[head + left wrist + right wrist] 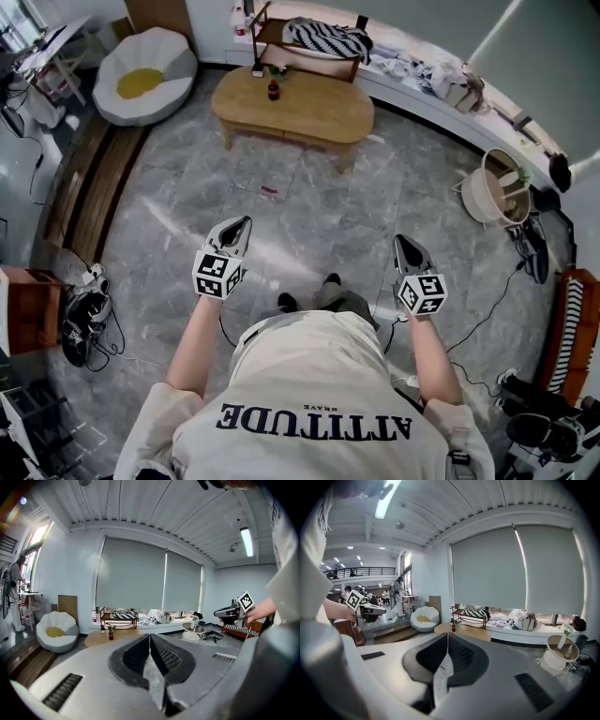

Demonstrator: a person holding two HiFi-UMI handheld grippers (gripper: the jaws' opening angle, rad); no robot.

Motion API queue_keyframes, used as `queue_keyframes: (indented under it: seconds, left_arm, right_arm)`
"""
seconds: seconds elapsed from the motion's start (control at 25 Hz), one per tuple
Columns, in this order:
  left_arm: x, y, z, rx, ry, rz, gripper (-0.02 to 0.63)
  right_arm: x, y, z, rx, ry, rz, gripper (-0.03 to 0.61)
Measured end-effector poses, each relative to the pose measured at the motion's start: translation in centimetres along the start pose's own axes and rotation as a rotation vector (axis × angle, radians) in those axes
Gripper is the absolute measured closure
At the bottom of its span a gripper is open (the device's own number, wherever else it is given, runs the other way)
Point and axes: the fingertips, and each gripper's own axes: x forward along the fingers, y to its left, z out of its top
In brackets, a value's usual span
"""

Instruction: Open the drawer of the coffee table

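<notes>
One oval light-wood coffee table (292, 108) sits at top centre of the head view on a grey marble-look floor (309, 220), well ahead of both grippers. Its drawer is too small to make out from here. On the tabletop, nr the far edge, stands a small dark bottle w/ red label (273, 91). Just behind the table is a low wooden rack (305, 56) carrying a black-and-white striped cushion (326, 37). To the table's left is a white shell-shaped chair w/ yellow seat pad (145, 70). Off to the right, near the wall, is a round white basket (476, 202).

The left gripper (246, 221) and right gripper (399, 239), both grey w/ marker cubes, are held side by side over bare floor, apart from each other and pointed toward the table. Each gripper view shows the ribbed pads meeting at the tips, jaws together w/ nothing between them. The table shows beyond the tips in both views.
</notes>
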Motion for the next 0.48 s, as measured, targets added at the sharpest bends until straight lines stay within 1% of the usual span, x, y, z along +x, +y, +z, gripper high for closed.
queue_keyframes:
  seconds: [0.12,0.28,0.48]
  left_arm:
    - [0.3,0.2,-0.3,-0.003,0.008,-0.002,0.592]
    - [1.2,0.5,-0.2,-0.011,-0.011,-0.003,0.592]
    - [3.0,2.0,0.5,-0.013,-0.011,0.014,0.592]
  right_arm:
    - [0.3,0.0,0.0,0.001,0.004,0.002,0.558]
    - [1.5,-0.3,-0.2,-0.001,0.011,0.014,0.558]
    - [4.3,-1.7,0.4,0.006,0.010,0.028,0.558]
